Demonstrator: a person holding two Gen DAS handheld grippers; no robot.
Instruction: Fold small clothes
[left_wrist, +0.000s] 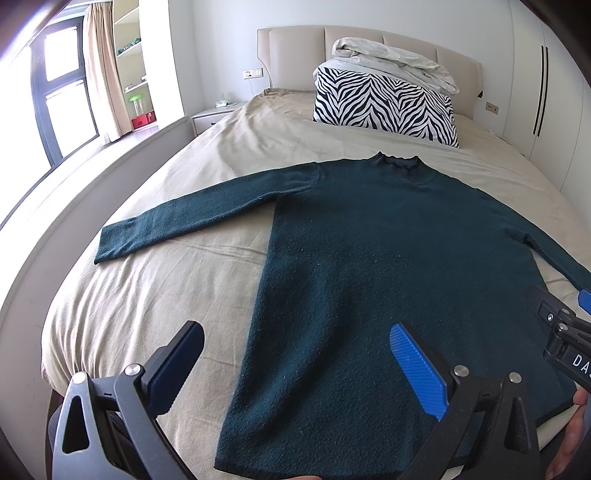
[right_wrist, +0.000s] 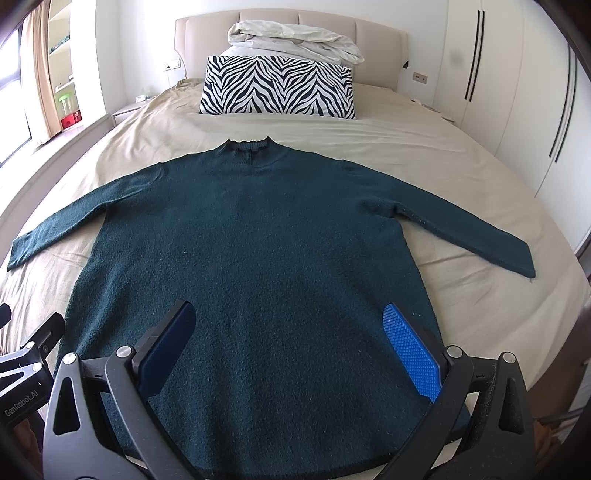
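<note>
A dark teal long-sleeved sweater (left_wrist: 369, 258) lies flat on the bed, collar toward the headboard and both sleeves spread out; it also shows in the right wrist view (right_wrist: 258, 240). My left gripper (left_wrist: 295, 354) is open and empty, hovering above the sweater's lower left part near the hem. My right gripper (right_wrist: 288, 332) is open and empty above the sweater's lower middle. The right gripper's body shows at the right edge of the left wrist view (left_wrist: 565, 332).
The beige bedsheet (left_wrist: 166, 288) covers the bed. A zebra-print pillow (right_wrist: 277, 86) and a bundled white duvet (right_wrist: 291, 37) sit at the headboard. White wardrobes (right_wrist: 517, 92) stand on the right, a nightstand (left_wrist: 214, 114) and a window on the left.
</note>
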